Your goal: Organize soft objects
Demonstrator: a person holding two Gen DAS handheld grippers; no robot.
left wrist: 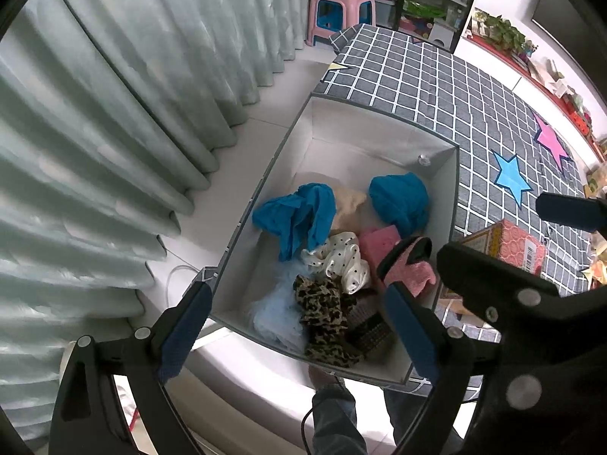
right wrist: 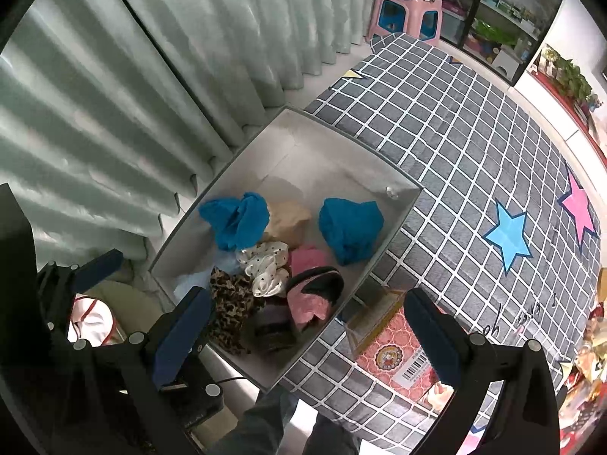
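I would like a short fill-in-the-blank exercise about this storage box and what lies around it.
1. The white-lined fabric box holds two crumpled cloths of ____ colour.
2. The leopard-print cloth lies ____ the box.
3. On the grey checked sheet, a blue star sits beside a ____ star.
4. Both grippers' jaws stand ____.

Missing words: blue; inside; pink; open

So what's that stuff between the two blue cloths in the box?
A beige cloth lies between the left blue cloth and right blue cloth; the right wrist view shows it best.
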